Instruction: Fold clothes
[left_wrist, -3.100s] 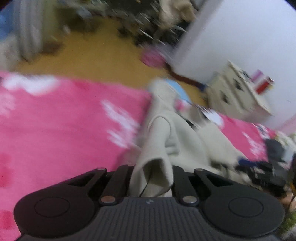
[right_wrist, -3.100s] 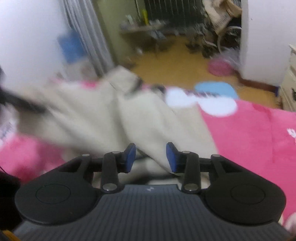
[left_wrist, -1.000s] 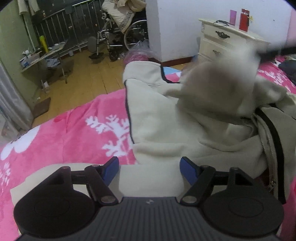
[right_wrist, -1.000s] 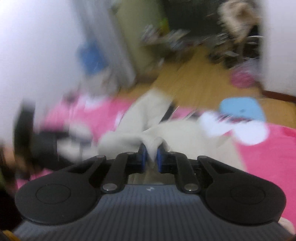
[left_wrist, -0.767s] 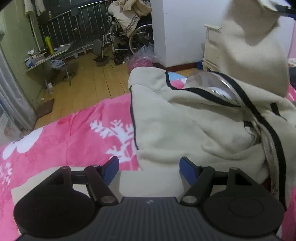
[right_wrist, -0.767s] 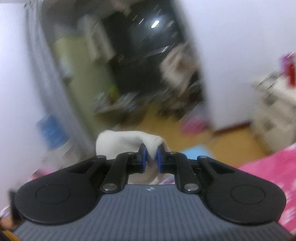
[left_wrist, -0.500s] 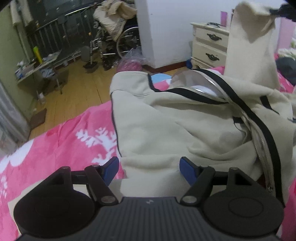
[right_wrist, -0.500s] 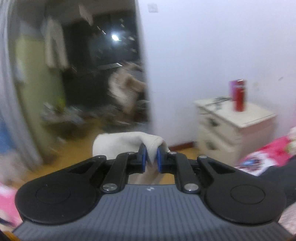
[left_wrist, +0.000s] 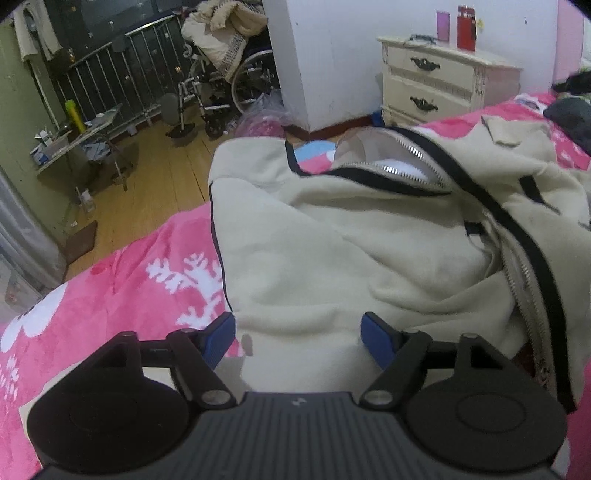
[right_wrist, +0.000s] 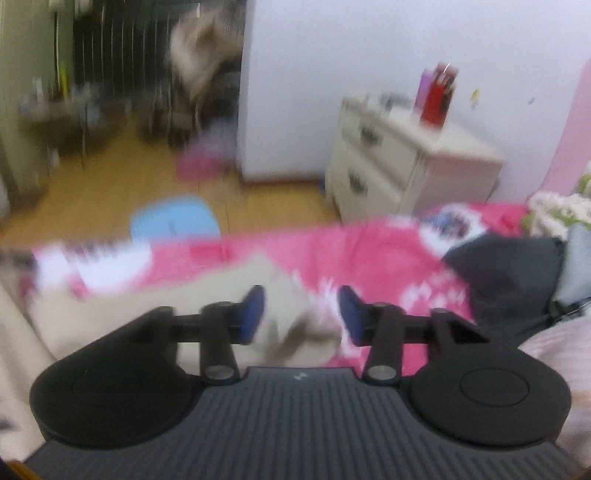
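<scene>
Left wrist view: a pink blanket (left_wrist: 122, 280) with white flower prints covers the bed; on it lies a cream zip-up jacket (left_wrist: 332, 236) with black trim, spread but rumpled, zipper (left_wrist: 417, 170) open.
Room behind: wooden floor, a cream nightstand (left_wrist: 439, 81) against the white wall, a wheelchair (left_wrist: 229, 88) piled with laundry farther back.
Jacket position: its near hem lies directly under and ahead of the left gripper (left_wrist: 297, 334); the body runs away from that gripper toward the collar at the far edge of the bed, so the long axis follows the line the gripper points along.
Sleeve: a cream sleeve end (right_wrist: 291, 314) lies on the blanket between and just under the fingers of the right gripper (right_wrist: 301, 314); the view is blurred.
Nearer hand: in my judgement the left is better placed for the hem, the right for the sleeve side.
Left gripper state: jaws spread wide, blue pads clear of the cloth, holding nothing.
Right gripper state: jaws have just been opening; the sleeve lies between them, but the pads look clear of it, so released.
Pose: both grippers tilt down toward the bed, the left more steeply.
Next move, as a guess: regrasp an edge to flatten the jacket before folding.
</scene>
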